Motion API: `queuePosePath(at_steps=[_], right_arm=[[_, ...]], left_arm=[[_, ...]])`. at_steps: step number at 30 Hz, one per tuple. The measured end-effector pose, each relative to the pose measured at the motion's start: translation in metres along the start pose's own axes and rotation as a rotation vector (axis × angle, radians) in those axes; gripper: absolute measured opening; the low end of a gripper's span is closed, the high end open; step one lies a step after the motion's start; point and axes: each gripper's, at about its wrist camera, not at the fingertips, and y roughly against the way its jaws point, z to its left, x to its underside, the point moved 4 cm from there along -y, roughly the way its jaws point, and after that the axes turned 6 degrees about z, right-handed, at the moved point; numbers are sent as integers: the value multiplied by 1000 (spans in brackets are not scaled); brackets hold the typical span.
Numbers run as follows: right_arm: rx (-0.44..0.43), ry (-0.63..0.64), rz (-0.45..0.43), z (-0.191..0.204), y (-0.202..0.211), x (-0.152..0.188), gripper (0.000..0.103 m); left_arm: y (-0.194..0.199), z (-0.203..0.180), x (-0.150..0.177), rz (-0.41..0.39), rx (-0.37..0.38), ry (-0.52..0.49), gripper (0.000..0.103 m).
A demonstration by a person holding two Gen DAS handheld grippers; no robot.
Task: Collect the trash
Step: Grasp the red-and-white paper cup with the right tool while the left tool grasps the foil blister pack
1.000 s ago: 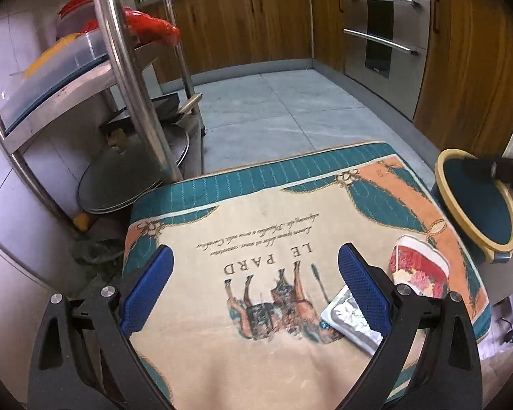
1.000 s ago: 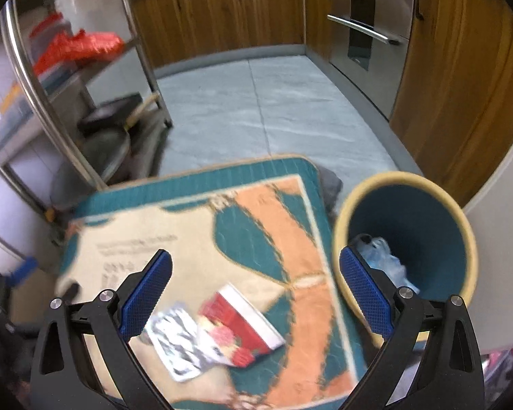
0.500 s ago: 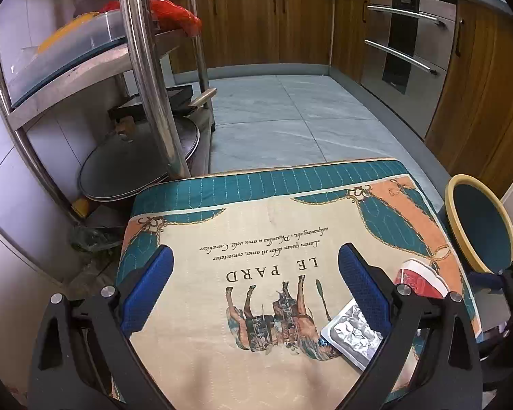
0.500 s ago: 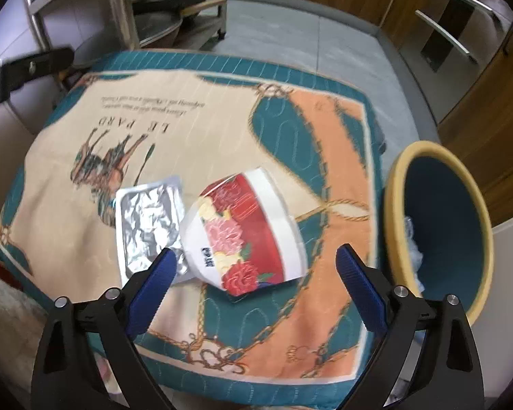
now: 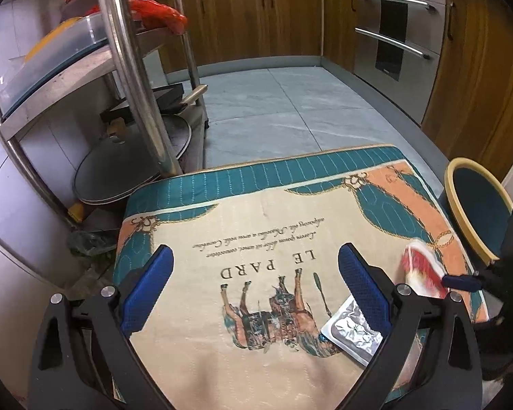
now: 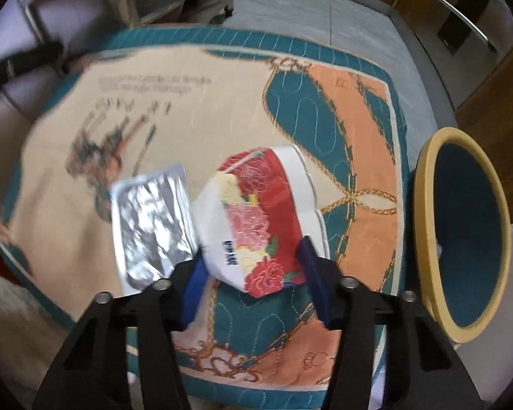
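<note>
A crushed paper cup printed with red flowers lies on the patterned cloth of a small table. My right gripper points steeply down at it, and its closing jaws touch the cup's lower end on both sides. A flat silver foil pouch lies just left of the cup. In the left wrist view the cup and pouch sit at the right, with the right gripper's blue tip beside the cup. My left gripper hovers open over the cloth, holding nothing.
A yellow-rimmed teal bin stands off the table's right edge, with some trash inside. A steel rack holding pans and a lid stands on the left. Wooden cabinets and oven drawers border the grey tiled floor.
My right gripper dropped from above the bin side down onto the cup, rolled, and narrowed its jaws around it. The left gripper barely moved.
</note>
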Motion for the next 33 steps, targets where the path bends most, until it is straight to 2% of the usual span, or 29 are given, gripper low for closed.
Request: queuePosePath(at_steps=[1,2,5,8,10,13,15,18,20,22,26,28,33], right_arm=[[-8,-7,-17,-1,6,-2,33],[-8,-10,-33,-2,12,-4,27],[-24,-45,-64,-10,28,-9,18],[-41,-98,-88,-26,48,-15,17],[-41,-102,-125,-36,67,-22,17],[-33,-85,-194,-55,104,-31,17],[-12,-67,-233,-69,125,-32,17],[4,-73,-265,-90,132,-25,17],[-42,-125,-274,-103,126,-18,17],[-80,-170,-245,-114,117,-16,17],[-64,-136,-263,-118,119,-14,17],[-73,-145,-267,-124,119,-12,17],[-75,-145,-265,-132,115,-11,17]], left_arm=[[-1,-3,1,4,4,-7,95],[-2,-6,1,7,9,-12,95],[-6,-17,6,28,24,-31,95],[-13,-29,15,73,20,-21,95],[-17,-36,24,113,0,51,95],[-24,-49,38,160,22,149,95],[-26,-61,48,173,15,175,95],[-35,-86,63,207,-11,177,95],[-41,-98,70,223,-24,176,95],[-48,-107,74,249,-32,183,95],[-61,-116,75,287,-62,216,95],[-69,-117,77,311,-113,223,95],[-72,-117,74,300,-143,253,98]])
